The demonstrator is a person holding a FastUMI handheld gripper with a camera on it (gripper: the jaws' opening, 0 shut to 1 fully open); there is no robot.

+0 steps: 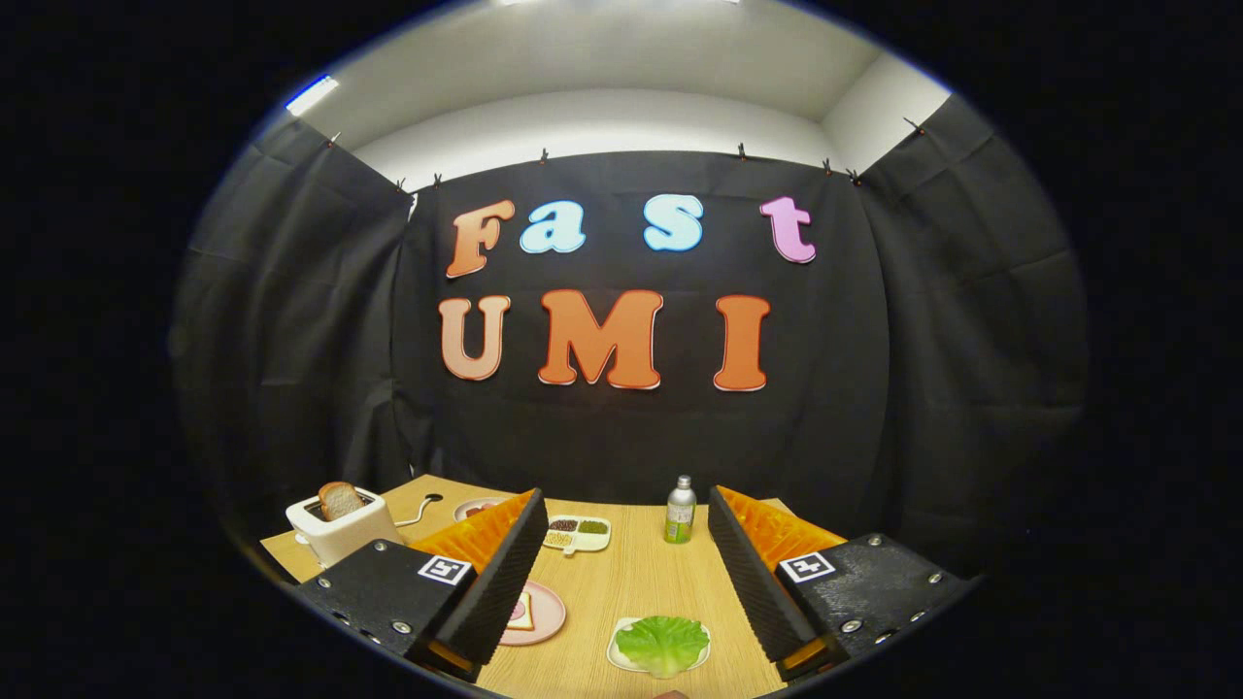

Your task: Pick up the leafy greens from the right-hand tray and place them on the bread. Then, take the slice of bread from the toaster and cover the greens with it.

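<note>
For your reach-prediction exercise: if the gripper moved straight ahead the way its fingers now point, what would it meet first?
Probably nothing on the table: the open gripper points level, above the leafy greens. The green bottle stands ahead and might be grazed; otherwise the black cloth wall. Depth is unclear.

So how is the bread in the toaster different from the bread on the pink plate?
The toaster bread stands upright in the white toaster, bare; the plate bread lies flat on the pink plate with something red on top. Toaster bread sits farther away, plate bread beside the open gripper. Both look like sliced bread.
</note>
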